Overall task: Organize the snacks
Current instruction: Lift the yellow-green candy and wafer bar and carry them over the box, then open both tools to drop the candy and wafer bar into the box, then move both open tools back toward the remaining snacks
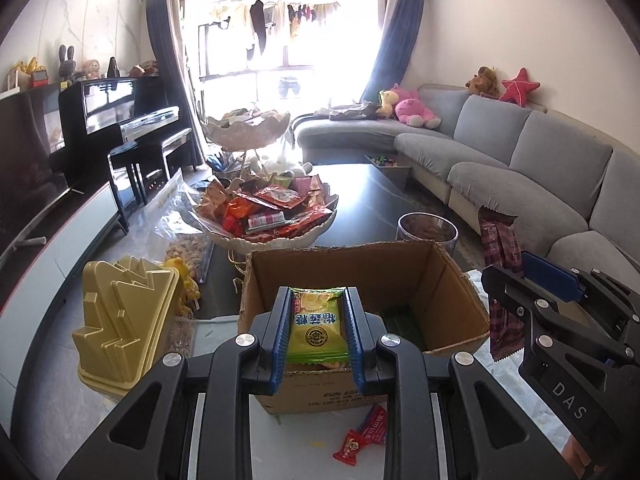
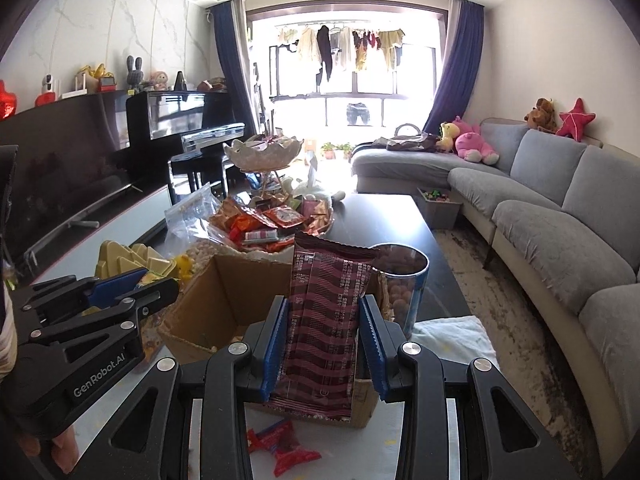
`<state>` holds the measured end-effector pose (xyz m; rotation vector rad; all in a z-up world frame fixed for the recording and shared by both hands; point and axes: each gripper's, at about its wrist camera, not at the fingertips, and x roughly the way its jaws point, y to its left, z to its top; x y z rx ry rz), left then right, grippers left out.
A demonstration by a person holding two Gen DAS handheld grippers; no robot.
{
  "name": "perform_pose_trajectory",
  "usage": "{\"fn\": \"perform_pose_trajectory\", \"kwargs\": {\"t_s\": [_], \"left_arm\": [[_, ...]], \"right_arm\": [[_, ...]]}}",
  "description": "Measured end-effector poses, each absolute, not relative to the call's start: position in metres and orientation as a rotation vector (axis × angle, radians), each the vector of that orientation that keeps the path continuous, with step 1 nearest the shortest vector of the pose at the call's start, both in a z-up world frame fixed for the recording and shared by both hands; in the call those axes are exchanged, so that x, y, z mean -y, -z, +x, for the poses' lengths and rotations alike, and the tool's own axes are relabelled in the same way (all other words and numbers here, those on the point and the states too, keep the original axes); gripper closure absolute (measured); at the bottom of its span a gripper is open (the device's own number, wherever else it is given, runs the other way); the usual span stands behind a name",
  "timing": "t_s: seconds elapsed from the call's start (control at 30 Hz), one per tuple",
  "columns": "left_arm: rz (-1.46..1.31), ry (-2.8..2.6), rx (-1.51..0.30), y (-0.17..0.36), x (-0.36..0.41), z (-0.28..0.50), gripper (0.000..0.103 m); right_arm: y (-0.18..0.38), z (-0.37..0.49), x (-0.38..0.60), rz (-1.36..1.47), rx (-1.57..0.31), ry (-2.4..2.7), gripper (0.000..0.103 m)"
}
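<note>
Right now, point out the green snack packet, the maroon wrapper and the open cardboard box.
Green snack packet (image 1: 317, 330): left wrist view, printed front.
Long maroon wrapper (image 2: 324, 320): right wrist view, middle.
Open brown cardboard box (image 1: 356, 272): left wrist view, inner back wall.

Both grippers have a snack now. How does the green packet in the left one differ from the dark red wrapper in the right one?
The small green and yellow snack packet is short and squarish; the long maroon patterned snack wrapper is tall and narrow, rising well past the fingers. The green packet is puffy, the maroon wrapper flatter. The green one shows large printed characters, the maroon one fine print. Both are clamped upright, in the left gripper and right gripper, near the open brown cardboard box.
</note>
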<state>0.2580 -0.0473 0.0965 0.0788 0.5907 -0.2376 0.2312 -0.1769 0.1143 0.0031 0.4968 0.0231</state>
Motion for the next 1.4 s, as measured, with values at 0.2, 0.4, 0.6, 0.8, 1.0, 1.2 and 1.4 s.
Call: {"fn": "perform_pose_trajectory", "kwargs": {"t_s": [0.2, 0.4, 0.6, 0.8, 1.0, 1.2, 1.4], "left_arm": [[0.082, 0.233, -0.613, -0.089, 0.050, 0.285, 0.077], [0.094, 0.232, -0.628, -0.083, 0.057, 0.306, 0.077], [0.097, 0.221, -0.633, -0.080, 0.060, 0.320, 0.076], [0.097, 0.189, -0.605, -0.084, 0.055, 0.314, 0.053], [0.079, 0.174, -0.601, -0.087, 0.046, 0.299, 0.044], [0.081, 0.164, -0.580, -0.094, 0.037, 0.275, 0.039], [0.097, 0.139, -0.565, -0.097, 0.028, 0.245, 0.034]], "right_arm": [[-0.110, 0.259, 0.178, -0.011, -0.508, -0.018, 0.065], [-0.103, 0.282, 0.182, -0.012, -0.527, -0.019, 0.065], [-0.098, 0.298, 0.184, -0.016, -0.539, -0.017, 0.065], [-0.098, 0.302, 0.182, -0.028, -0.523, -0.001, 0.037], [-0.096, 0.291, 0.177, -0.044, -0.526, -0.009, 0.037], [-0.101, 0.269, 0.172, -0.052, -0.509, -0.025, 0.037], [-0.106, 0.246, 0.168, -0.048, -0.494, -0.044, 0.032]]}}
